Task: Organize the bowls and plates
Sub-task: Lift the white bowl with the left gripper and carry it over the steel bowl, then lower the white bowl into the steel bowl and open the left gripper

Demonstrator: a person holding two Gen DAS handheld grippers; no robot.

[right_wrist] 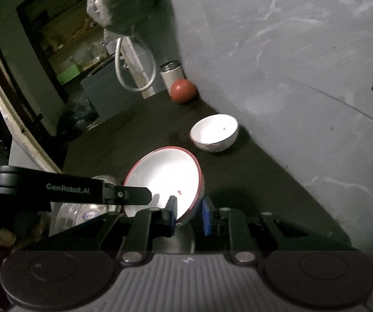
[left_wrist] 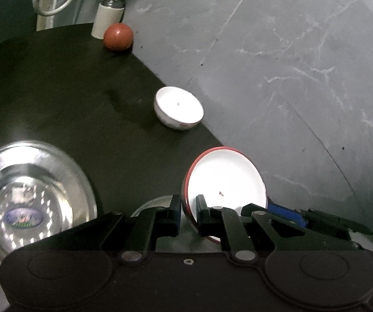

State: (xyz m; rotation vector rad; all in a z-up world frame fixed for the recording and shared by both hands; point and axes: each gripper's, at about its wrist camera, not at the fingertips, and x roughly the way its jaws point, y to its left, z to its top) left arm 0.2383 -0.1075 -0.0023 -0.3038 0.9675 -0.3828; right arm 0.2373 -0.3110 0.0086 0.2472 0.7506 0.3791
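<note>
A white bowl with a red rim (left_wrist: 225, 179) (right_wrist: 165, 179) hangs tilted over the dark table, held from two sides. My left gripper (left_wrist: 188, 204) is shut on its near rim, one finger inside the bowl and one outside. My right gripper (right_wrist: 187, 209) is shut on the opposite rim with its blue pads (right_wrist: 207, 217). Each view shows the other gripper: the right gripper (left_wrist: 277, 208) at the bowl's right edge, the left gripper (right_wrist: 145, 195) at its left edge. A smaller white bowl (left_wrist: 178, 108) (right_wrist: 215, 132) stands upright near the table's edge by the wall.
A large shiny steel bowl (left_wrist: 30, 195) (right_wrist: 82, 213) sits on the dark table (left_wrist: 56, 91) to the left. A reddish-brown ball (left_wrist: 118, 37) (right_wrist: 183, 90) and a white can (left_wrist: 108, 18) (right_wrist: 172, 74) stand at the far end. A grey wall (left_wrist: 290, 65) borders the table's right edge.
</note>
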